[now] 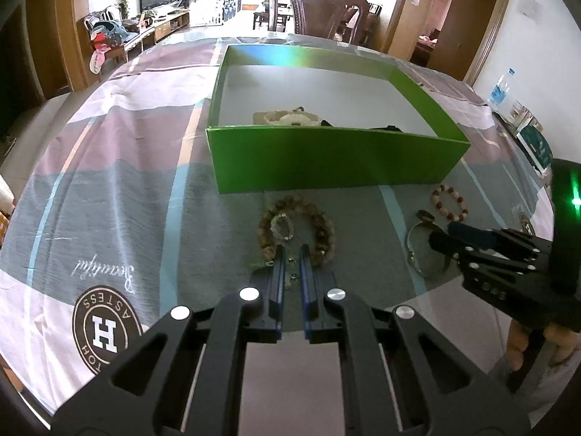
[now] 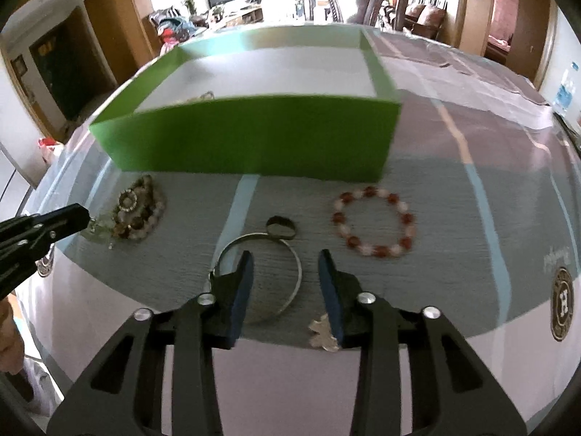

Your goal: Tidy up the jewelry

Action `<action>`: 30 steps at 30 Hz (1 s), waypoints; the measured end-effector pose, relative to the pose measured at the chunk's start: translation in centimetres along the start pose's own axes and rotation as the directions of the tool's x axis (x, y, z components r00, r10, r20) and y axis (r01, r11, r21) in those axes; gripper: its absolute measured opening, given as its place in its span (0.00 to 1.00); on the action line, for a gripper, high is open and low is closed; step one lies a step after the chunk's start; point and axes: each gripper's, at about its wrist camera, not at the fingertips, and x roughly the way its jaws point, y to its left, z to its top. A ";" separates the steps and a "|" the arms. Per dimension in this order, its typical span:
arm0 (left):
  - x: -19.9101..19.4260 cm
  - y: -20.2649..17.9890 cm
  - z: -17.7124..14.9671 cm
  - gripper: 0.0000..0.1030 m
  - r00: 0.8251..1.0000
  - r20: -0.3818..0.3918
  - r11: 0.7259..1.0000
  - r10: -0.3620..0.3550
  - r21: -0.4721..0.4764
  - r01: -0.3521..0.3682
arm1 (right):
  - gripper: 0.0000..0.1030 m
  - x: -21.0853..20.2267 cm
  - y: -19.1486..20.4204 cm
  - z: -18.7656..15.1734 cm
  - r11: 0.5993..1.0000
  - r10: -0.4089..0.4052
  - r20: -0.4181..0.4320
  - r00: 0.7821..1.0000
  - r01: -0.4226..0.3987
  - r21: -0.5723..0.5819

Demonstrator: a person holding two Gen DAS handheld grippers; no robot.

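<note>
A few pieces already lie in the green box (image 1: 337, 160) ahead. My left claw (image 1: 292, 254) is closed on a thin chain; my right claw (image 2: 285, 265) gapes empty over the silver bangle (image 2: 287, 254). Beaded bracelets (image 2: 374, 219) remain outside.

Daylight enters from the far room; the windows behind the dark carved wooden chair (image 1: 319, 7) are blown out to white in both views. Glare washes the far inner wall of the open green cardboard box (image 1: 326, 160), with a rainbow tint in the left wrist view. Left view sharp near centre. Right view smeared by motion blur: box edges and the red-and-white bead bracelet (image 2: 374, 221) are soft. Strong fisheye bending at edges, black vignette corners. Soft, faint shadows on the striped cloth-covered counter (image 1: 127, 189).
</note>
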 end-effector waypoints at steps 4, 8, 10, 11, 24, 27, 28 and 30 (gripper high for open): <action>0.1 0.2 -0.1 0.08 1.000 -0.001 1.000 -0.003 -0.006 0.003 | 0.07 0.1 -0.2 0.1 1.000 0.005 0.000 1.000 -0.005 -0.002; 0.0 0.4 0.1 0.08 1.000 0.003 1.000 0.000 -0.011 0.000 | 0.05 -0.6 -0.1 0.0 1.000 0.018 0.015 1.000 -0.017 -0.006; -0.3 0.5 0.3 0.08 1.000 0.010 1.000 0.003 -0.012 -0.002 | 0.05 -1.3 -0.1 0.2 1.000 0.021 0.037 0.999 -0.020 -0.009; -0.5 0.5 0.4 0.08 1.000 0.016 1.000 0.004 -0.011 -0.004 | 0.05 -1.6 -0.1 0.3 1.000 0.021 0.046 0.999 -0.020 -0.010; -4.4 0.0 2.8 0.08 0.993 0.121 1.000 0.006 0.028 -0.009 | 0.05 -5.1 0.4 2.3 0.999 0.010 0.141 0.990 -0.005 -0.039; -5.1 -0.1 4.0 0.08 0.991 0.136 0.999 0.002 0.045 -0.008 | 0.05 -6.2 0.3 3.3 0.999 0.000 0.174 0.985 0.009 -0.051; -5.4 -0.2 4.4 0.08 0.990 0.142 0.999 -0.002 0.051 -0.006 | 0.05 -6.7 0.3 3.9 0.998 -0.007 0.191 0.981 0.018 -0.057; -5.8 -0.2 5.5 0.08 0.988 0.152 0.998 -0.011 0.068 0.001 | 0.05 -7.3 0.3 4.8 0.998 -0.002 0.208 0.978 0.017 -0.068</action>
